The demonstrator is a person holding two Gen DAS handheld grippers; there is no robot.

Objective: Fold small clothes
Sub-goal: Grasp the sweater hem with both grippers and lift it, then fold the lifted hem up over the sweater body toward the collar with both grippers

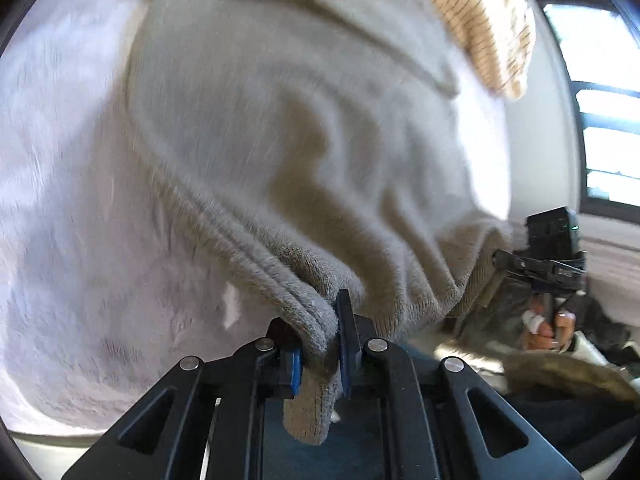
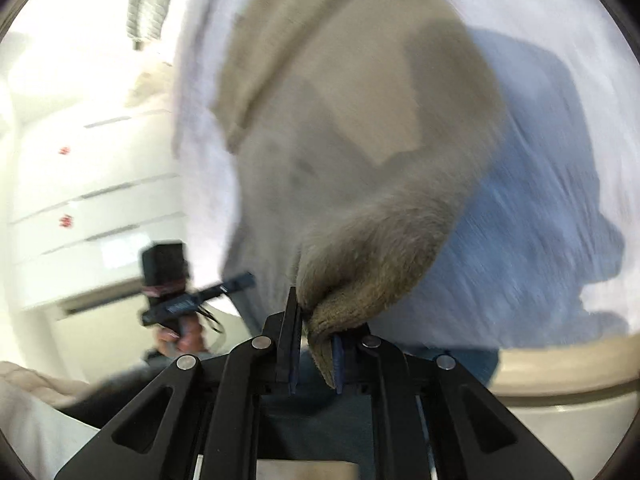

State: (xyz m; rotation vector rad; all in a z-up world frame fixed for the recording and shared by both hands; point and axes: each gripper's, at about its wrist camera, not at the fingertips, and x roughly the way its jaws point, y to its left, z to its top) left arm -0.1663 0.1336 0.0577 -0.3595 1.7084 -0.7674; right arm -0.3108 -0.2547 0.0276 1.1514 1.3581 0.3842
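Left tongs [image 1: 320,354] clamp tight on the beige knit garment's [image 1: 304,140] ribbed hem; right tongs [image 2: 314,354] pinch its other corner, the cloth stretching away ahead of both over the white bed [image 1: 60,200].

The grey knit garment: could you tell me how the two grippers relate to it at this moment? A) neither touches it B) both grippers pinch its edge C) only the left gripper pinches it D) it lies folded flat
B: the left gripper and the right gripper each have the grey knit garment bunched between closed blue pads.
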